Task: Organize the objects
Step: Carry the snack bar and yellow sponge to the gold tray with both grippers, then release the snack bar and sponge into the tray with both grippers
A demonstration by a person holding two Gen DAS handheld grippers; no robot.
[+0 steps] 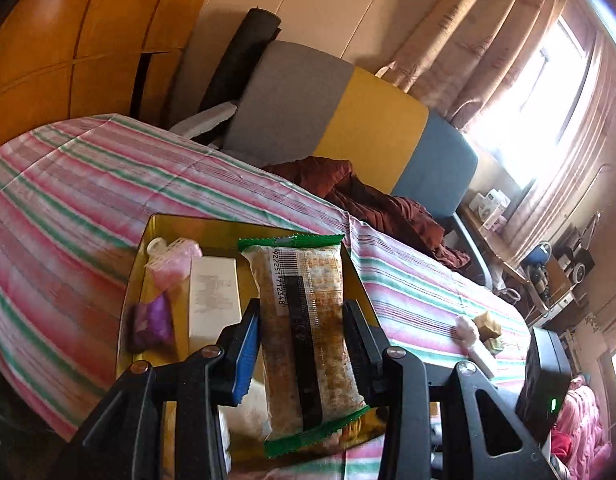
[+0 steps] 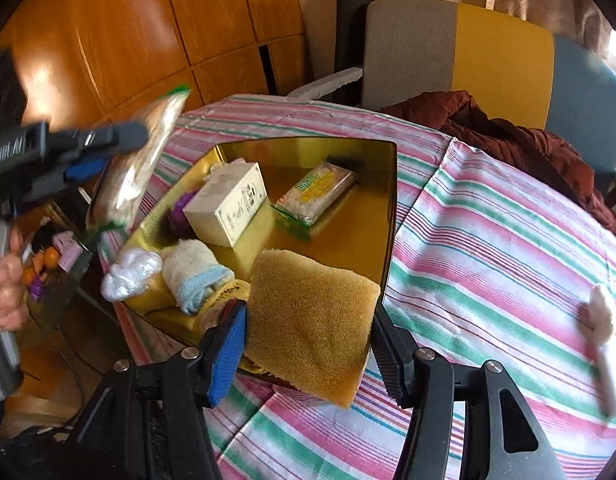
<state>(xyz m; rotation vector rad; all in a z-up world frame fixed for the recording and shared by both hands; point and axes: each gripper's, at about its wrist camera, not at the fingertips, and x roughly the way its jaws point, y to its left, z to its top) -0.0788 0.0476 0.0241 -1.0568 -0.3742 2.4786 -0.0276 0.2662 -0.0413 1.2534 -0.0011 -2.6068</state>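
My left gripper [image 1: 302,320] is shut on a green-edged snack packet [image 1: 308,332] and holds it above the gold tray [image 1: 180,224]; it also shows in the right wrist view [image 2: 108,148] with the packet [image 2: 144,152] hanging at the tray's left. My right gripper [image 2: 308,332] is shut on a yellow sponge [image 2: 312,316] over the near edge of the tray [image 2: 390,216]. In the tray lie a white box [image 2: 228,208], a second snack packet [image 2: 316,196], a purple item [image 2: 180,212], a rolled white and blue sock [image 2: 196,276] and a white plastic wad [image 2: 128,272].
The tray rests on a table with a pink and green striped cloth [image 2: 488,240]. A white brush-like item [image 2: 604,320] and small brown blocks [image 1: 488,324] lie on the cloth to the right. A chair with a dark red jacket [image 2: 508,136] stands behind the table.
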